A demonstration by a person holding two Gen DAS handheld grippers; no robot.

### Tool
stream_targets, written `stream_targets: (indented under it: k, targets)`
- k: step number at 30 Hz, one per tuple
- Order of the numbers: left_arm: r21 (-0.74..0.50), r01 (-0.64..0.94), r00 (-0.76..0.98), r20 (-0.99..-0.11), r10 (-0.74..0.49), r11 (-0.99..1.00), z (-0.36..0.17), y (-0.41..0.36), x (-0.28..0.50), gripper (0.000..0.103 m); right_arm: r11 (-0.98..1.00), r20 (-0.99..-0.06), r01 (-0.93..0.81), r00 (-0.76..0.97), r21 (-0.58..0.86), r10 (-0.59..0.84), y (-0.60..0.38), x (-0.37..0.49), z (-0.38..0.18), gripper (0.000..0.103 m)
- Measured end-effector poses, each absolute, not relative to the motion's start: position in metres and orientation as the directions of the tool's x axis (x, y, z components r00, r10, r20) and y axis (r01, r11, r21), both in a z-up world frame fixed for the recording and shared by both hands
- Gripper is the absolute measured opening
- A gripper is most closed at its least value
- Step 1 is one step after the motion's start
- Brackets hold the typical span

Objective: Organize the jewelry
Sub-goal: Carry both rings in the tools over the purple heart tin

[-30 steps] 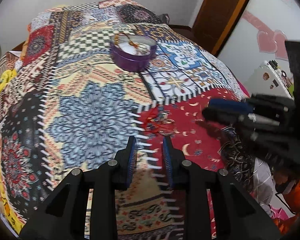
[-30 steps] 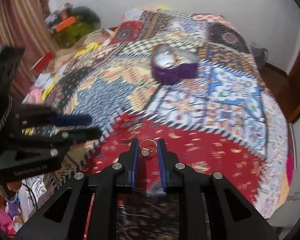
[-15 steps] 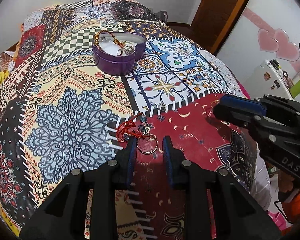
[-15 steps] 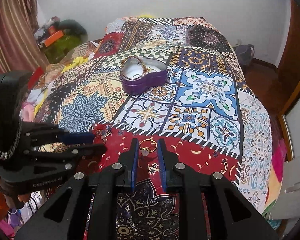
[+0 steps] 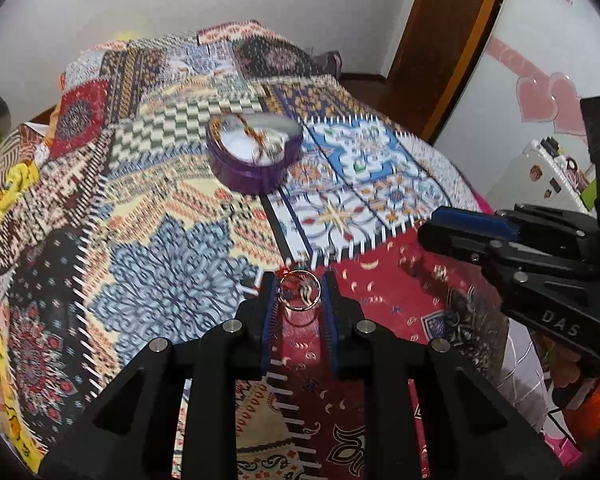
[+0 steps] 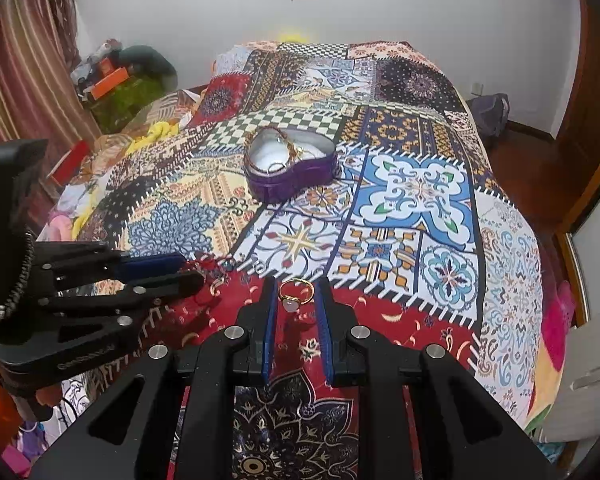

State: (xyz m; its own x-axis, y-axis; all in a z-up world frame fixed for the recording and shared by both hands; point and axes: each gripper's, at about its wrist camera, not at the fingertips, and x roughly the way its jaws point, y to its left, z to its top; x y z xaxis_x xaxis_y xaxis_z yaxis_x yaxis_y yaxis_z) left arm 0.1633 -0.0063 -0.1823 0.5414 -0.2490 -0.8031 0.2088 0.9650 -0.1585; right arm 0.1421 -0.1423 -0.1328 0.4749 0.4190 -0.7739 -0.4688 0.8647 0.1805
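Observation:
A purple heart-shaped jewelry tin (image 5: 254,156) with white lining holds several gold pieces and sits mid-bed; it also shows in the right wrist view (image 6: 290,164). My left gripper (image 5: 299,294) is shut on a thin gold ring with a red cord (image 5: 300,290), held above the red patch of the quilt. My right gripper (image 6: 296,294) is shut on a gold ring with a pale stone (image 6: 295,294), also above the red patch. Each gripper shows in the other's view, the right one (image 5: 452,236) and the left one (image 6: 180,270).
The patchwork quilt (image 6: 416,188) covers the whole bed. Clutter and a striped curtain (image 6: 24,72) stand at the left of the bed. A wooden door (image 5: 440,40) and a white fridge (image 5: 540,176) stand to the right. The bed's edge drops off near my grippers.
My left gripper closed on the gold ring with the red cord and lifted it off the quilt. My right gripper kept its ring and rose slightly.

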Motion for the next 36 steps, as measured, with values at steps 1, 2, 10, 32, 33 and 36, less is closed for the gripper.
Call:
stream_targets:
  k: [1,2,10,32,33,36]
  targets:
    - [-0.161,0.207,0.550,-0.796,-0.251,0.965,-0.178,-0.005,0.163,0.021,0.865,-0.771,-0.469,0.478,0.180,0.420,-0.142,0.143,-0.131,0.016]
    - [-0.162,0.206,0.557,-0.791,-0.252,0.965,-0.175,-0.004,0.163,0.021,0.864,-0.768,-0.469,0.482,0.180,0.422,-0.141,0.144,-0.130,0.016]
    - [-0.161,0.198,0.622,-0.742,-0.251,0.967,-0.152,0.005,0.168,0.021,0.861,-0.739,-0.476,0.514,0.178,0.436,-0.135,0.153,-0.113,0.016]
    - [-0.171,0.184,0.685,-0.684,-0.250,0.968,-0.132,0.025,0.230,0.021,0.856,-0.695,-0.492,0.561,0.157,0.450,-0.116,0.207,-0.097,0.016]
    - [-0.171,0.186,0.683,-0.685,-0.252,0.968,-0.133,0.025,0.233,0.021,0.856,-0.694,-0.493,0.562,0.157,0.450,-0.116,0.209,-0.098,0.016]
    - [-0.170,0.190,0.677,-0.691,-0.254,0.967,-0.138,0.025,0.244,0.021,0.855,-0.697,-0.495,0.558,0.156,0.450,-0.112,0.218,-0.101,0.016]
